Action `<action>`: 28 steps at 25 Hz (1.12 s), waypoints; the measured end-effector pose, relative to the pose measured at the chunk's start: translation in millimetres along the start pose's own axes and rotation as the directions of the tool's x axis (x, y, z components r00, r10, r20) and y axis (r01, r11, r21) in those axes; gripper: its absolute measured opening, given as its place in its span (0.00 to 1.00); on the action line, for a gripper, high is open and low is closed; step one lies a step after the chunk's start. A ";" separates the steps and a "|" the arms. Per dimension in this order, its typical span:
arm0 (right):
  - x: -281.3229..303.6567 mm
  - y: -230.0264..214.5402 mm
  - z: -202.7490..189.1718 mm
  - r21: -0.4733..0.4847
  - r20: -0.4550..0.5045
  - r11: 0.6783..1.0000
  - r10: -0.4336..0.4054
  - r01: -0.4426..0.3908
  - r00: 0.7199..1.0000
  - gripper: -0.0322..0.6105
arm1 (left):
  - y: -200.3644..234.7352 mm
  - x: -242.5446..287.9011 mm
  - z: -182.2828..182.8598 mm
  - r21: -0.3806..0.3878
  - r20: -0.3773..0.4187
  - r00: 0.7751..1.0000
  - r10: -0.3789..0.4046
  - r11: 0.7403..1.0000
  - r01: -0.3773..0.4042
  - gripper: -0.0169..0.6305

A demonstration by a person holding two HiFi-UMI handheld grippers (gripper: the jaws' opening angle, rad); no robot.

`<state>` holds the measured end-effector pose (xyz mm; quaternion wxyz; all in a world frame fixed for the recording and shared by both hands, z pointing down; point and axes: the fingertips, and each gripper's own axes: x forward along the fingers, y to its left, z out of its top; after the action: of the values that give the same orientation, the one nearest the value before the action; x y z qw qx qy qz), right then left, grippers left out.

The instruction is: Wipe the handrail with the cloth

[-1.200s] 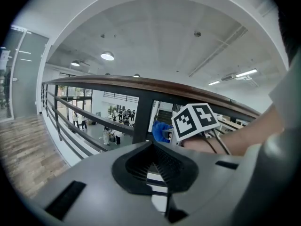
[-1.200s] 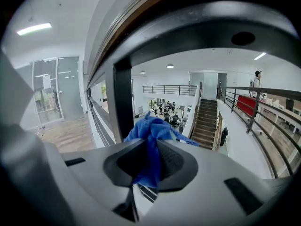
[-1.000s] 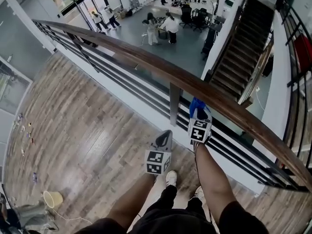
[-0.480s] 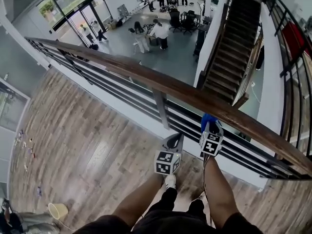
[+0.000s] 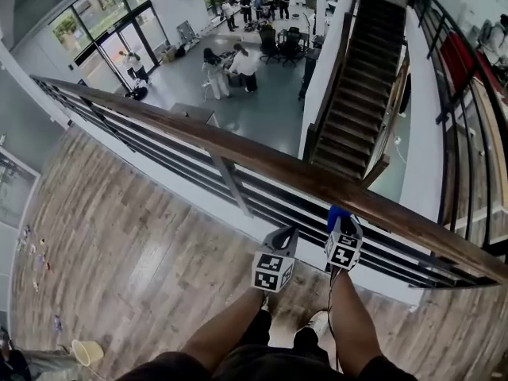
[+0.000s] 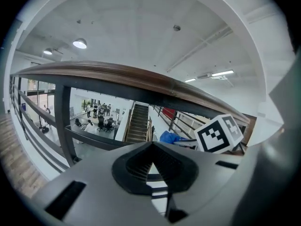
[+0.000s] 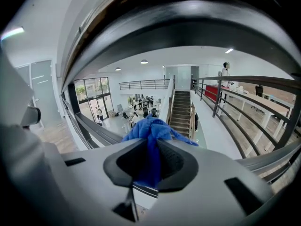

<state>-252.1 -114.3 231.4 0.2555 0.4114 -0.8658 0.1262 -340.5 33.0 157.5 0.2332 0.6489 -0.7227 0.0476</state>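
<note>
The brown wooden handrail (image 5: 262,161) runs diagonally across the head view on dark metal bars. My right gripper (image 5: 340,222) is shut on a blue cloth (image 5: 337,212), held just below and on the near side of the rail; whether the cloth touches the wood I cannot tell. In the right gripper view the cloth (image 7: 151,132) bunches out between the closed jaws, with the rail's underside (image 7: 155,27) close overhead. My left gripper (image 5: 281,241) hangs lower, to the left, shut on nothing. In the left gripper view the rail (image 6: 117,74) passes above, and the cloth (image 6: 169,137) shows at right.
A dark post (image 5: 232,187) holds the rail left of my grippers. Beyond the railing is a drop to a lower hall with people (image 5: 238,66) and a staircase (image 5: 353,86). I stand on wood flooring (image 5: 119,236); a yellow bucket (image 5: 86,351) sits at lower left.
Both grippers with the cloth have shifted right along the railing, away from the post. The right gripper has dropped from the rail's top to just below it.
</note>
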 end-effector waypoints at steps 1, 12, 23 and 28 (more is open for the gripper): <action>-5.9 -13.3 -0.8 0.003 -0.002 1.000 -0.005 0.005 1.000 0.17 | -12.8 2.9 2.6 0.002 -0.001 1.000 -0.007 1.000 0.007 0.03; -56.6 -143.4 -25.3 0.043 -0.012 0.998 -0.052 0.052 0.999 0.17 | -145.3 49.7 -6.3 0.049 -0.046 0.994 -0.098 0.994 0.101 0.03; -100.6 -273.5 -48.2 0.066 -0.010 0.991 -0.114 0.115 0.993 0.17 | -276.3 112.2 -23.8 0.097 -0.081 0.975 -0.206 0.972 0.213 0.03; -118.7 -332.8 -59.6 0.065 -0.016 0.984 -0.162 0.163 0.987 0.17 | -331.1 137.5 -32.9 0.129 -0.109 0.958 -0.265 0.952 0.278 0.03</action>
<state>89.6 -221.4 219.2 0.2559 0.4882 -0.8232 0.1359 -20.3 -131.4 164.1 0.2228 0.7543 -0.6100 0.0963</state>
